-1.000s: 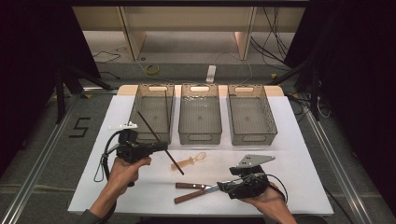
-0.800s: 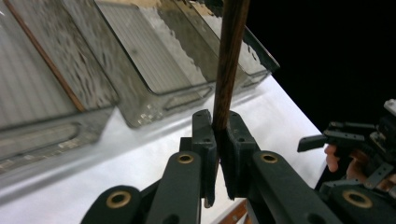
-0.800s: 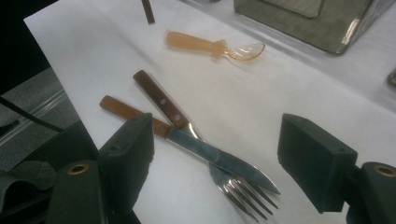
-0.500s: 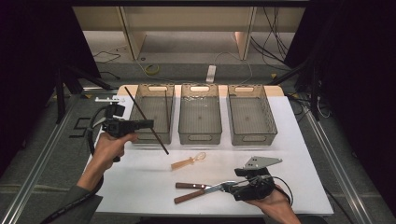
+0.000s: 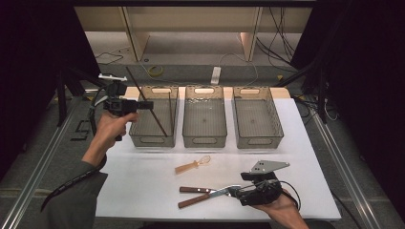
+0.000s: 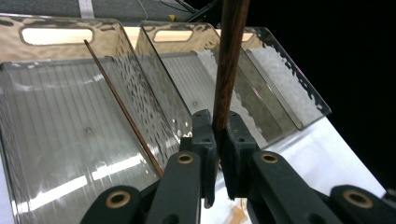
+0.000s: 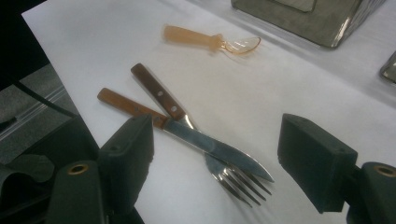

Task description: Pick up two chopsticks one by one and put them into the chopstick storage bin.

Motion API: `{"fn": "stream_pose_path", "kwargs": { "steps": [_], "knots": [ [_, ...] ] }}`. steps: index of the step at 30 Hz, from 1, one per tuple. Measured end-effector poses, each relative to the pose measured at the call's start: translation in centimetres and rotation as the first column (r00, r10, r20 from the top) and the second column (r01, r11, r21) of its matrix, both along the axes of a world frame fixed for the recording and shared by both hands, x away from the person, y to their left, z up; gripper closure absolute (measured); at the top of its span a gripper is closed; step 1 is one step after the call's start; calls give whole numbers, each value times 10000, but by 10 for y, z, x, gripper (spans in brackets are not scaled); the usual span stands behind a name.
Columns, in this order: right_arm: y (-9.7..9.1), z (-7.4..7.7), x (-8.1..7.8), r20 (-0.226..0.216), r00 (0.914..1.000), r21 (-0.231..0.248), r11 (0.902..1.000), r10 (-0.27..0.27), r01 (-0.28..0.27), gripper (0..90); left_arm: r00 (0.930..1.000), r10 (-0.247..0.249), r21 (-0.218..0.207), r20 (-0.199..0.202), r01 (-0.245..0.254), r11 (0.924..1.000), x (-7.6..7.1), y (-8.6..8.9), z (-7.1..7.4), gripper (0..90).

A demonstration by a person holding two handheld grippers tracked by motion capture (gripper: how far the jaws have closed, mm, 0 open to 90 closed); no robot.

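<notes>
My left gripper [image 5: 149,104] [image 6: 218,127] is shut on a dark wooden chopstick [image 5: 145,100] [image 6: 229,65], held slanting in the air over the left clear bin [image 5: 153,140]. A second thin chopstick [image 5: 170,112] [image 6: 121,107] leans inside that bin. Near the table's front, my right gripper [image 5: 237,192] [image 7: 217,140] stands open just above a knife [image 5: 191,201] [image 7: 215,149] and a fork [image 5: 195,190] [image 7: 159,98], which lie crossed on the white tabletop. Neither jaw touches them. An amber plastic spoon [image 5: 193,165] [image 7: 210,41] lies farther in.
A middle bin [image 5: 205,140] and a right bin [image 5: 260,140] stand in a row with the left one across the back of the white table [image 5: 143,176]. Cables and shelf legs are on the floor beyond. The table's near edge runs close under my right hand.
My left gripper has risen and moved away to the left with the chopstick, from mid-table to above the left bin. The right gripper has stayed by the knife and fork.
</notes>
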State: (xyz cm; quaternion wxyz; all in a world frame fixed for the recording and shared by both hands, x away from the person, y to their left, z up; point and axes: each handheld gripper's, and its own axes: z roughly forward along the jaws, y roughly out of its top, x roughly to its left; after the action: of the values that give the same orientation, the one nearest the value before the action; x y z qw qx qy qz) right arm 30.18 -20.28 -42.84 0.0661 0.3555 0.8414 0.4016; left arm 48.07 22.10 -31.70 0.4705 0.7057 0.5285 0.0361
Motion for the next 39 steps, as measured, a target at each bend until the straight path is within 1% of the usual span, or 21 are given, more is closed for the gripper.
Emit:
{"fn": "stream_pose_path", "kwargs": {
  "steps": [2,4,6,8,11,15,19,22,25,28,30,31,32,33,35,36,39],
  "knots": [
    [1,0,-1,23,10000,-53,9999,86,-86,278,9998,163,297,-73,-161,9994,8,-1,-1,844],
    [1,0,-1,21,9999,-27,9999,99,-99,277,9990,324,389,-296,-313,9988,16,0,-4,844],
    [1,1,-2,40,9999,-13,9999,133,-133,276,9982,459,616,-395,-434,9972,22,0,-7,844],
    [1,2,-2,80,9999,69,9999,131,-132,276,9972,581,786,-471,-543,9954,26,-1,-11,844],
    [0,1,-2,56,9999,66,9999,113,-113,276,9965,629,1005,-545,-572,9933,31,-4,-16,844],
    [1,2,-2,65,9998,50,9998,186,-186,276,9959,654,1068,-627,-585,9926,35,-7,-22,843],
    [1,1,-2,85,9998,48,9998,198,-199,276,9955,665,993,-670,-597,9933,37,-11,-28,843],
    [1,1,-3,93,9997,49,9997,225,-225,275,9952,666,1218,-713,-576,9909,38,-15,-33,842],
    [1,2,-3,83,9997,45,9997,224,-224,275,9946,675,1176,-783,-580,9914,39,-17,-38,841],
    [1,2,-3,56,9998,77,9998,197,-197,274,9940,670,1297,-867,-554,9900,39,-19,-43,841],
    [0,2,-3,57,9998,44,9998,208,-208,274,9939,664,1346,-878,-542,9894,39,-19,-44,840],
    [0,2,-2,48,9998,28,9998,203,-203,274,9936,653,1296,-922,-530,9902,39,-19,-48,839],
    [0,2,-2,37,9998,40,9998,204,-204,274,9936,653,1296,-922,-530,9902,39,-19,-48,839],
    [0,2,-2,64,9998,47,9998,199,-199,274,9923,669,1360,-1044,-524,9893,39,-19,-51,839],
    [-1,2,-2,65,9998,58,9998,199,-199,274,9919,660,1400,-1087,-505,9889,39,-19,-53,839],
    [-1,2,-2,60,9998,64,9998,193,-193,274,9909,649,1356,-1178,-487,9896,40,-18,-55,839],
    [0,2,-2,57,9998,55,9998,188,-189,274,9904,651,1406,-1222,-477,9889,40,-20,-58,838]
  ]
}}
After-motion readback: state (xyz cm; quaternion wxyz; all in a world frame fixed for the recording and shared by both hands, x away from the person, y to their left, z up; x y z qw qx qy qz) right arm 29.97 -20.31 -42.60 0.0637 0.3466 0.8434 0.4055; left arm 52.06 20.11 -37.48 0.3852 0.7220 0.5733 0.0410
